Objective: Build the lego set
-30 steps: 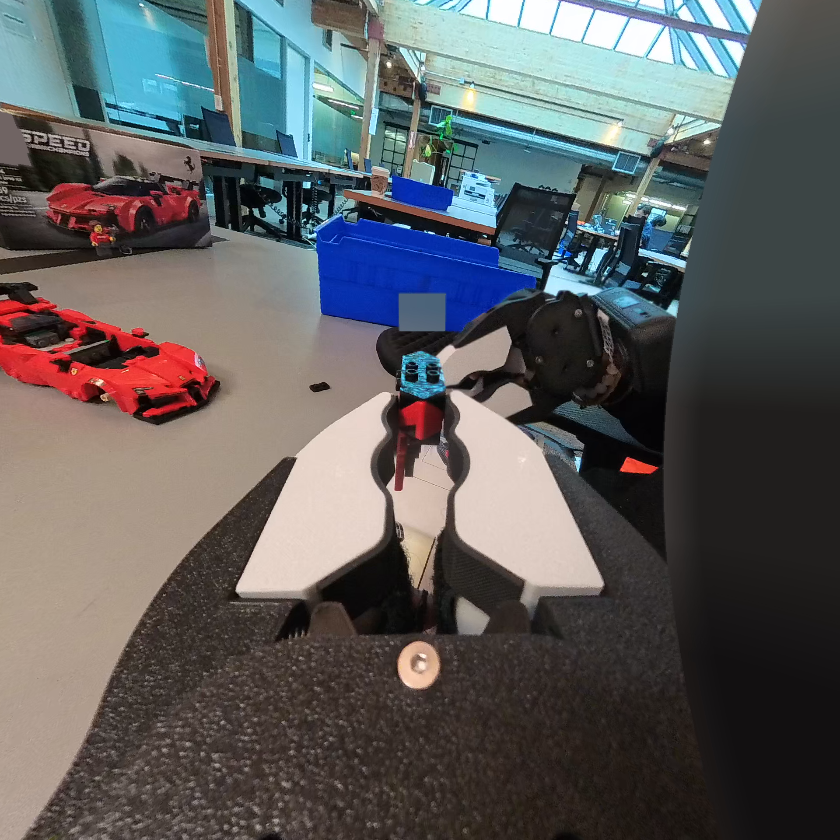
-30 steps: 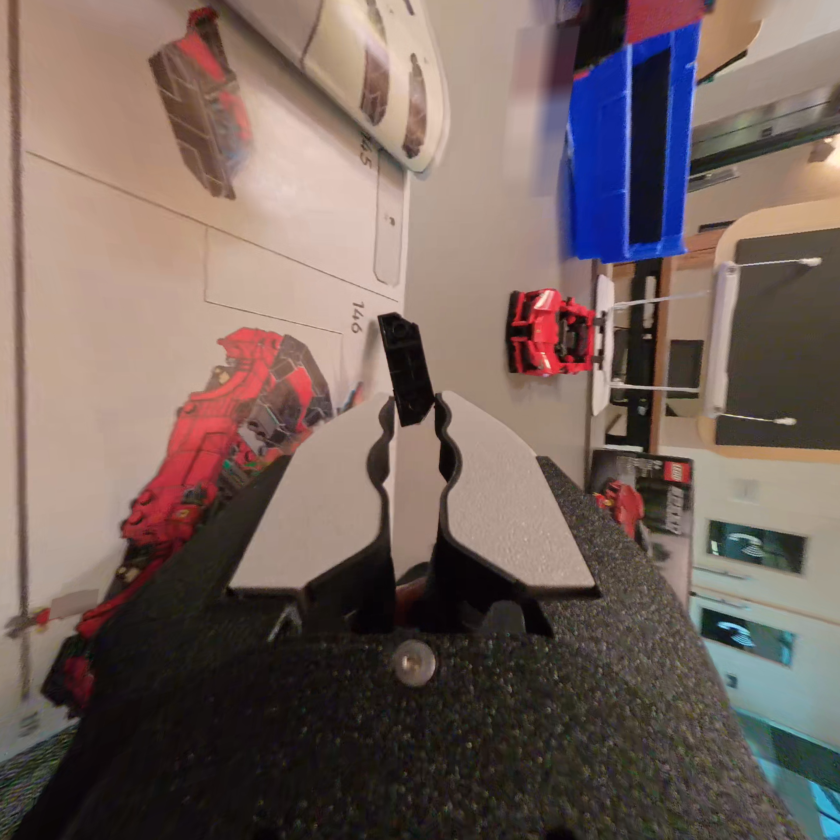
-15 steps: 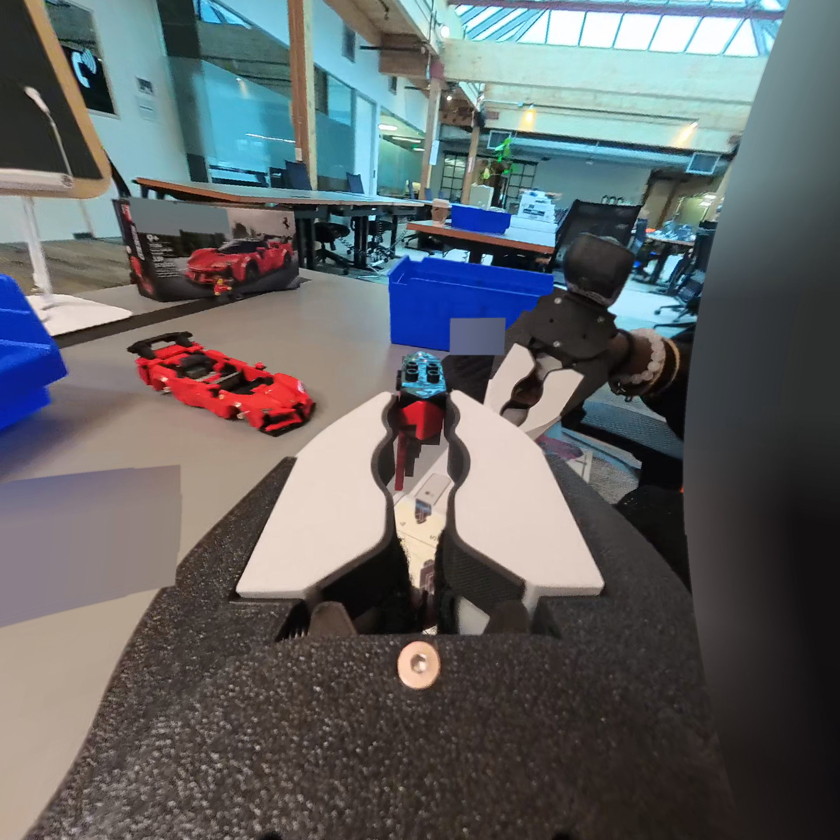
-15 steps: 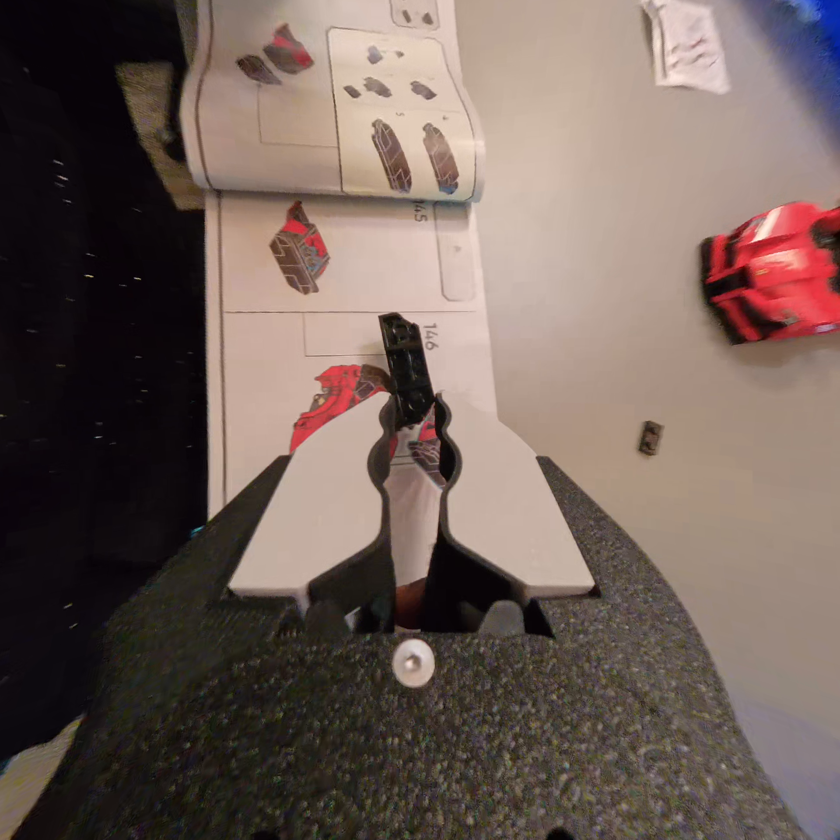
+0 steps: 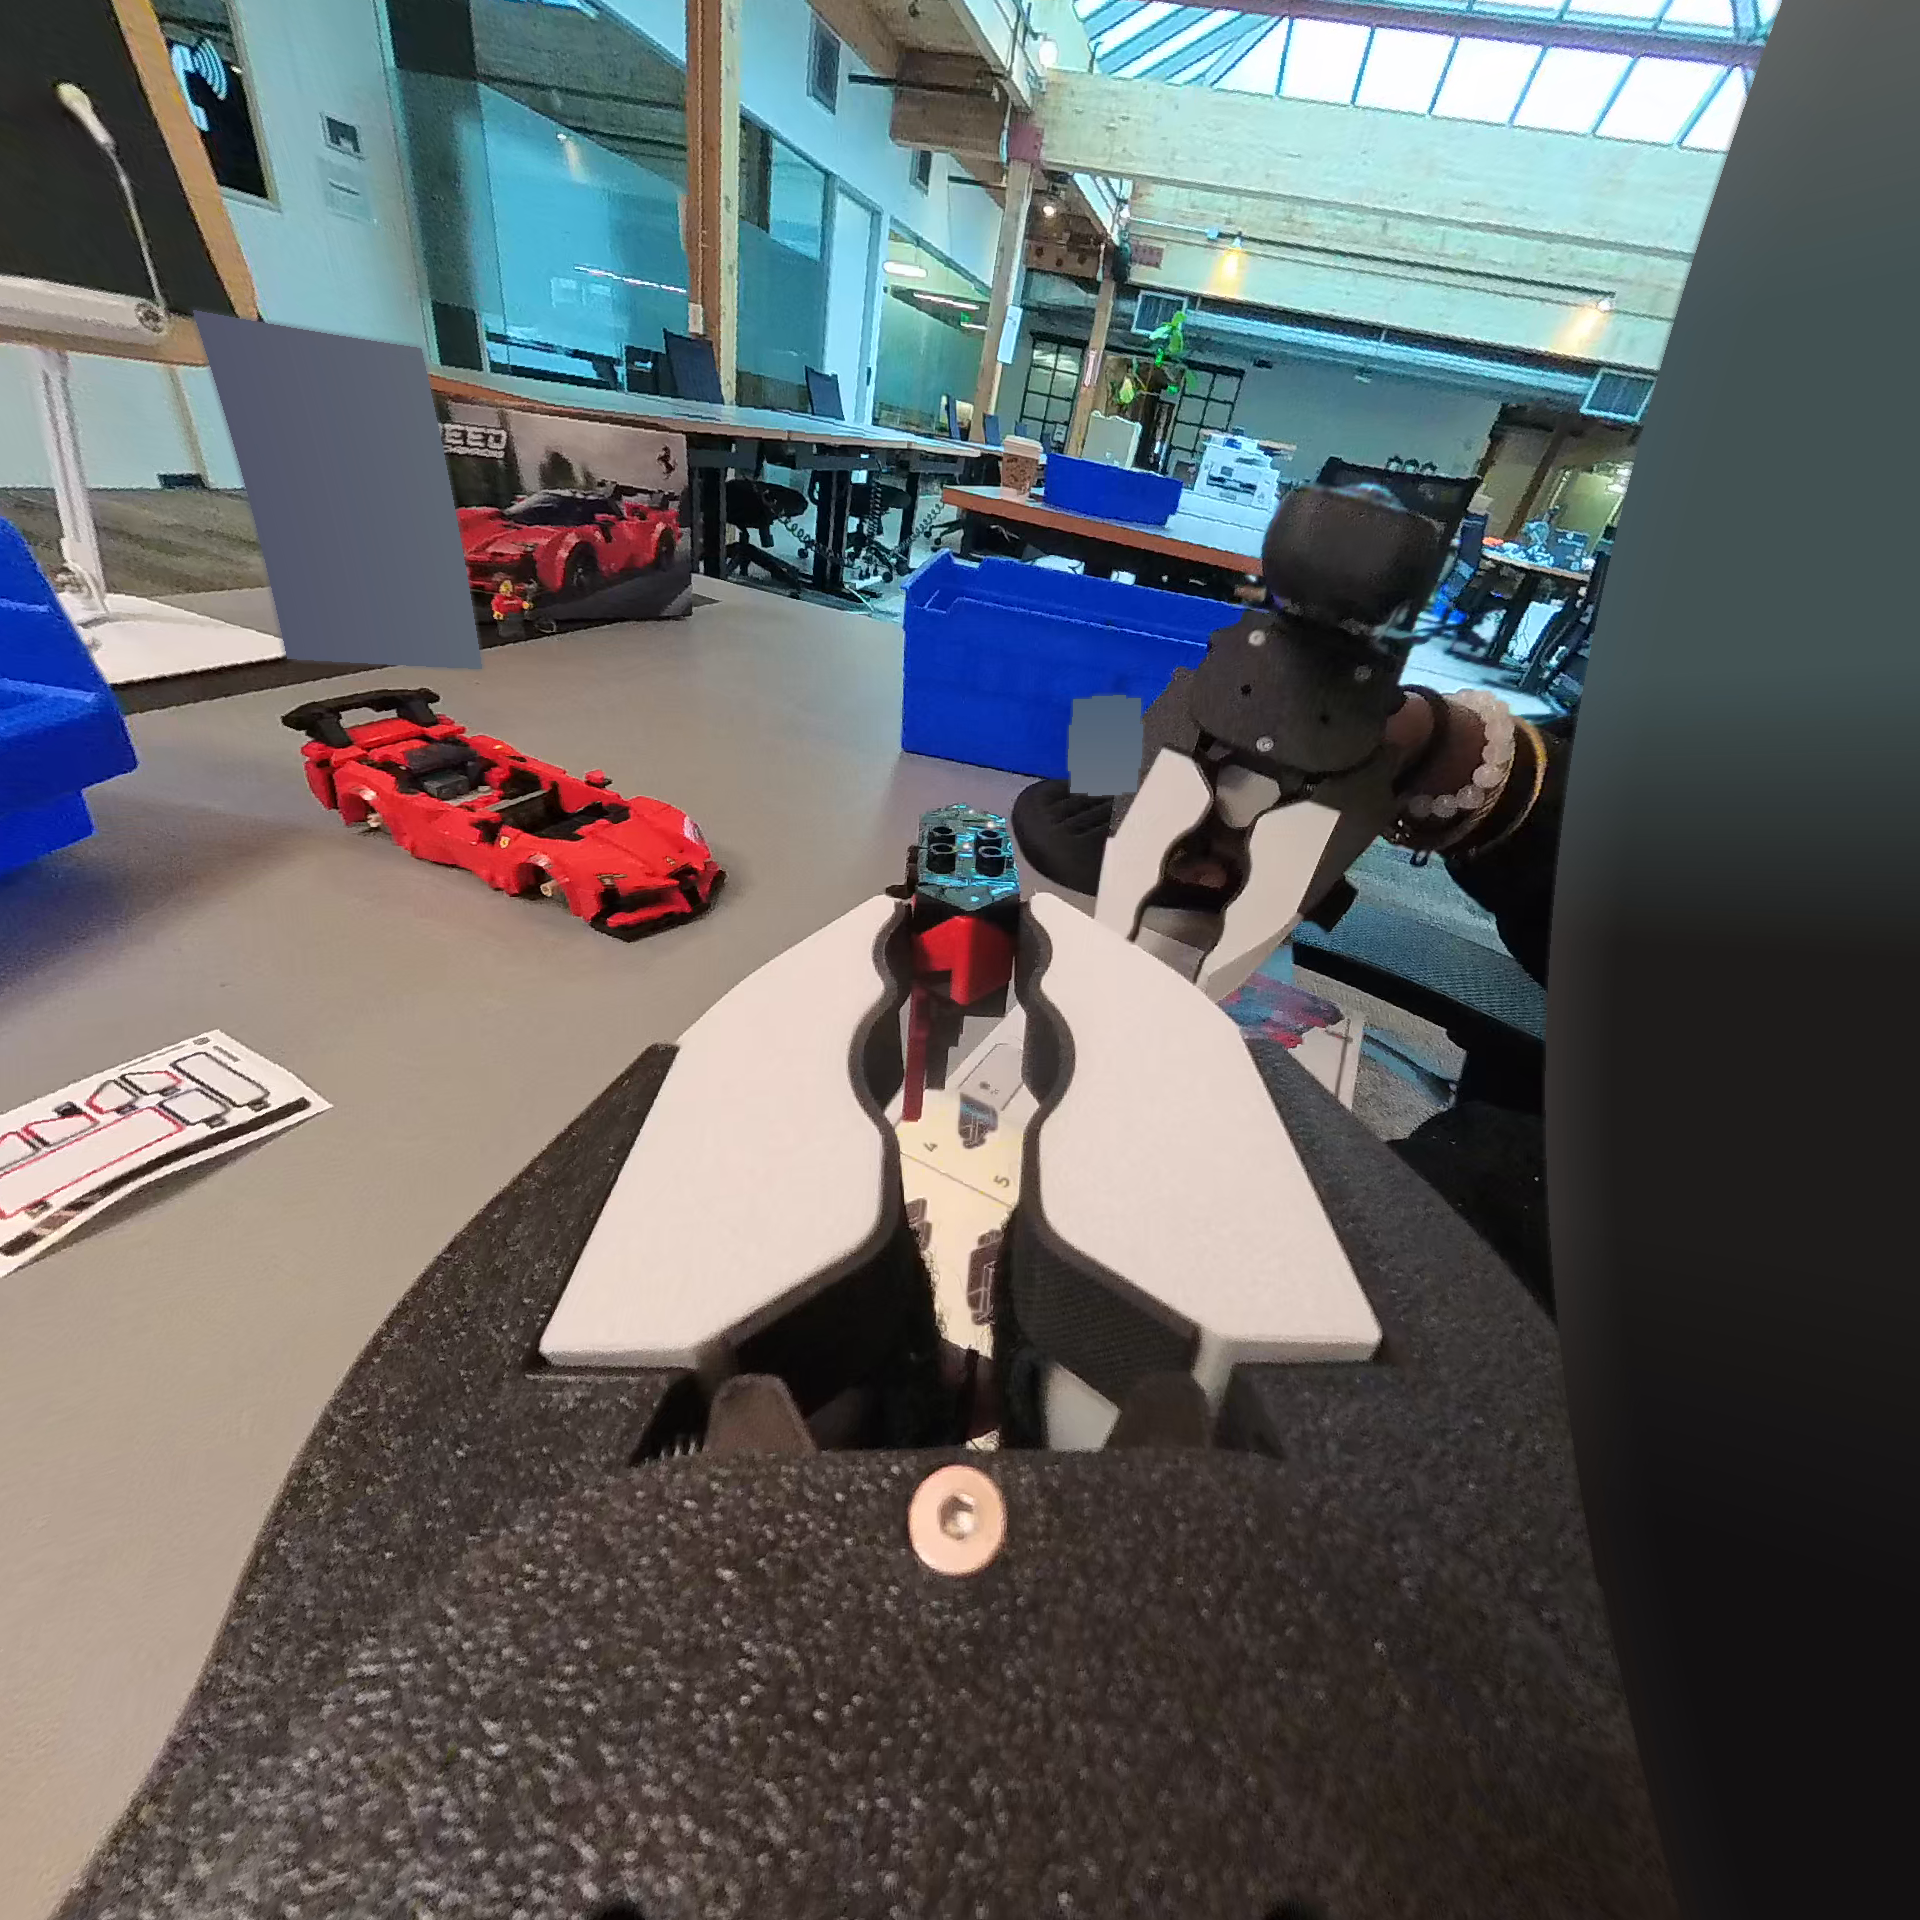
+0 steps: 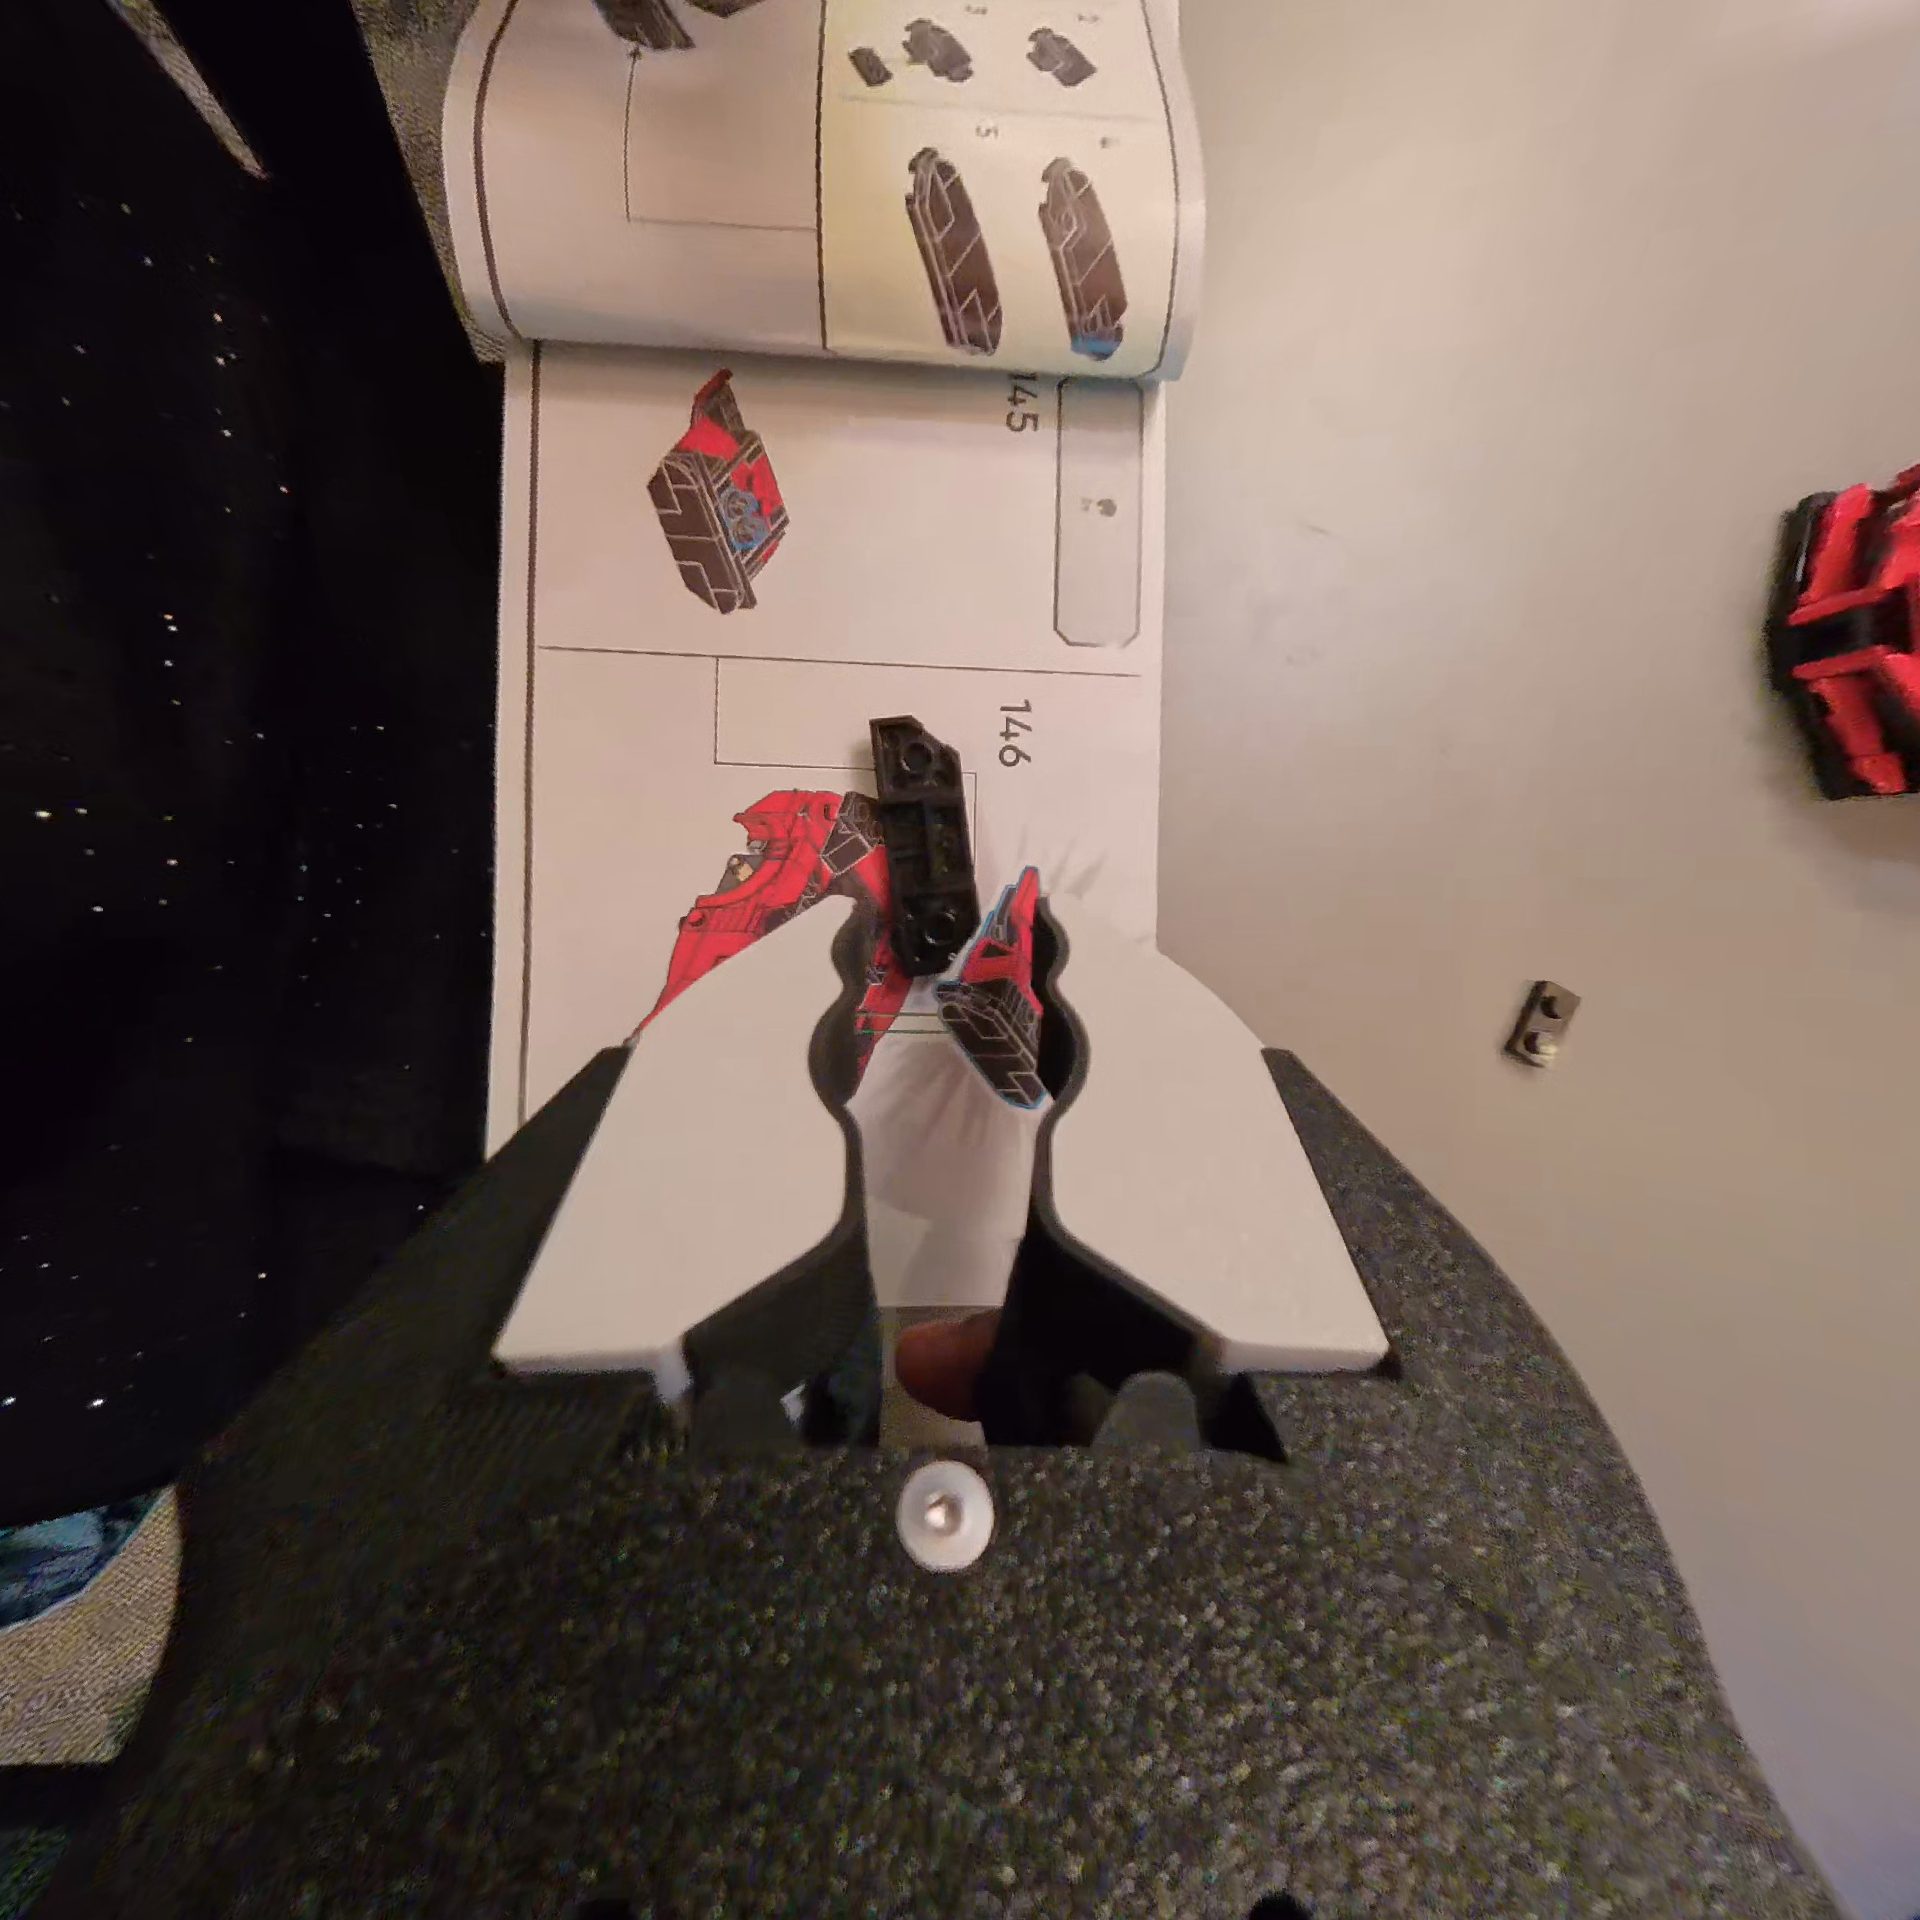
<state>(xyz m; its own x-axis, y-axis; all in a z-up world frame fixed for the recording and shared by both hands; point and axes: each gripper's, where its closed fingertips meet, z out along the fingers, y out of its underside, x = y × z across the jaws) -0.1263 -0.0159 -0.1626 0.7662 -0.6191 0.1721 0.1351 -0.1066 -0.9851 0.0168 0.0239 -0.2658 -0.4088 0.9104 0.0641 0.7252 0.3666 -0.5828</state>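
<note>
Grey table (image 5: 312, 997) held red car (image 5: 499, 810), blue bin (image 5: 997, 665) (background); my left gripper (image 5: 961, 914) clamped red-black subassembly (image 5: 961, 904), right gripper (image 6: 940, 940) pinched black plate (image 6: 925, 842) over booklet (image 6: 831, 520).

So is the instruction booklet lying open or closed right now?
Open. The instruction booklet lies spread on the table, printed build steps facing up, one page curling at its far end.

Two tongs over the table (image 5: 260, 1351)
Car (image 5: 499, 810) left of the left tongs (image 5: 961, 914), sticker sheet (image 5: 135, 1138) nearer; bin (image 5: 997, 665) beyond; booklet (image 6: 831, 520) beneath the right tongs (image 6: 940, 940).
</note>
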